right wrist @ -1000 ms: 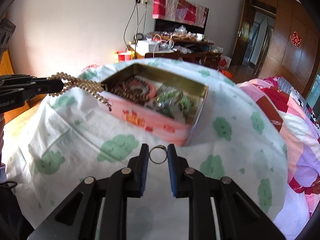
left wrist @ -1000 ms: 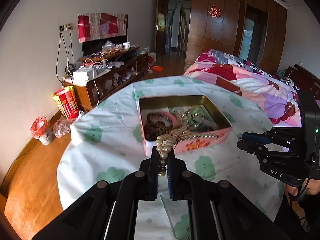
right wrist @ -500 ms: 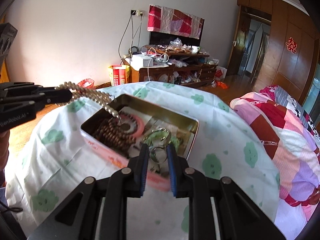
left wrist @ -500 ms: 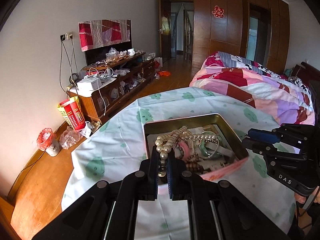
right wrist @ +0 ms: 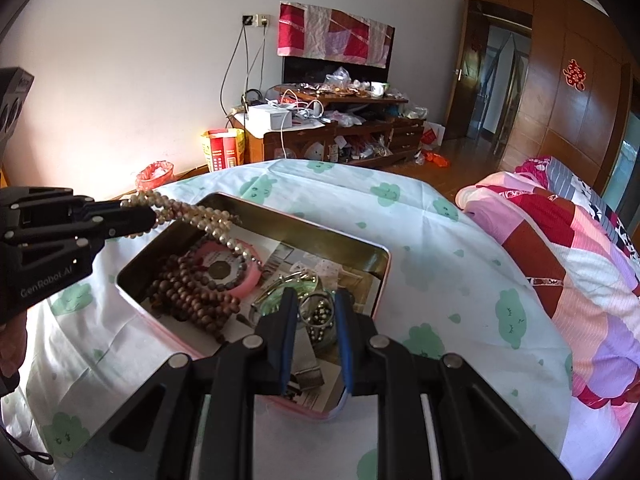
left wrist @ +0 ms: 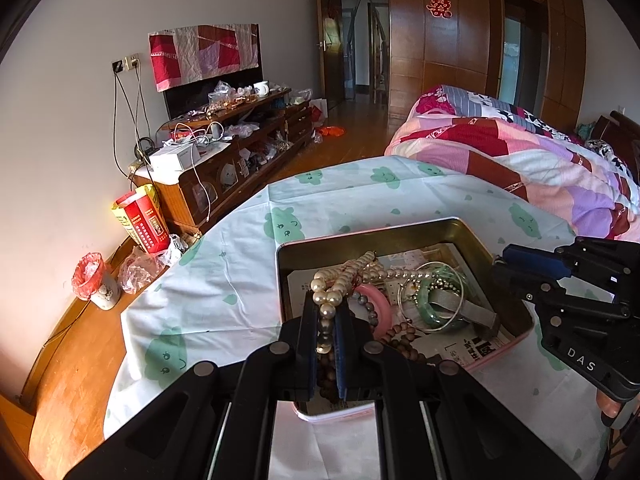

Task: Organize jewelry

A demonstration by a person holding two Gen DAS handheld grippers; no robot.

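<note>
Left wrist view: my left gripper (left wrist: pixel 327 322), low in the middle of the frame, has its two fingers pressed together on a pearl necklace (left wrist: pixel 332 292). I see cream beads stacked in the narrow gap between the pads. More of the strand spills forward into an open pink tin (left wrist: pixel 404 228), which fills the lower centre and lower right. Inside the tin, on printed paper, lie a pink bangle (left wrist: pixel 378 308), a green bangle (left wrist: pixel 438 308), thin silver bangles, dark brown wooden beads (left wrist: pixel 404 344) and a grey strap. The tin sits on a desk covered by a pale cloth with green cloud prints (left wrist: pixel 240 280). At the right edge my right gripper (left wrist: pixel 504 266) enters, black with blue pads, beside the tin's right wall.

From the right wrist view, my right gripper (right wrist: pixel 314 308), bottom centre, pinches a small metal ring (right wrist: pixel 316 314) upright between its blue pads, over the near right part of the tin (right wrist: pixel 376 254). The wooden beads (right wrist: pixel 192 292) and pink bangle (right wrist: pixel 244 276) lie in the tin's left half. At centre left the left gripper (right wrist: pixel 150 216) holds the pearl necklace (right wrist: pixel 200 216), which trails down and right to the pink bangle.

Beyond the desk, a cluttered wooden cabinet (left wrist: pixel 240 160) stands against the wall at upper left, and a bed with a patchwork quilt (left wrist: pixel 520 160) lies at the right.
</note>
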